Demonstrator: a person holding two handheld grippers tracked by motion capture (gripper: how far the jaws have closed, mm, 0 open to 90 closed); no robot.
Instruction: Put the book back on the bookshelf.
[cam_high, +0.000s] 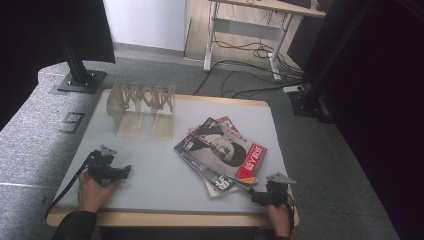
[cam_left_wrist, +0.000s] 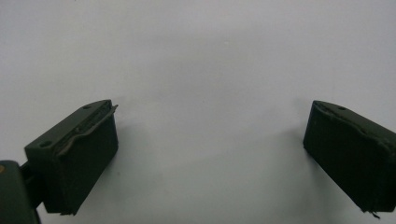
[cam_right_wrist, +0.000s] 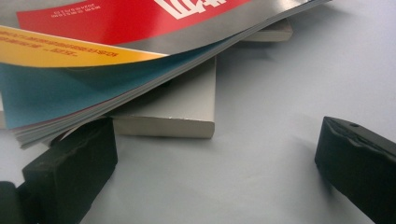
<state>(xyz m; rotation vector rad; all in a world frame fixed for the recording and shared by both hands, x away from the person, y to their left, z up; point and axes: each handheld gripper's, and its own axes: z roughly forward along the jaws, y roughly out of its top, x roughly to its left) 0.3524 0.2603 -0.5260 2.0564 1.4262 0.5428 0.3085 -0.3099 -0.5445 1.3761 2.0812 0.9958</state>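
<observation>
A loose stack of magazines (cam_high: 222, 152) lies right of centre on the grey mat, the top one showing a portrait and a red strip. My right gripper (cam_high: 256, 196) rests at the stack's near right corner; in the right gripper view it (cam_right_wrist: 215, 154) is open, its left fingertip (cam_right_wrist: 74, 163) tucked under the lifted magazine corner (cam_right_wrist: 107, 88). My left gripper (cam_high: 125, 171) sits at the near left on the bare mat, open (cam_left_wrist: 210, 140), with nothing between its jaws.
A beige folding rack (cam_high: 142, 107) stands at the back left of the table (cam_high: 165, 218). A metal stand base (cam_high: 80, 80) sits on the floor beyond it. A desk frame and cables (cam_high: 250, 50) lie behind the table.
</observation>
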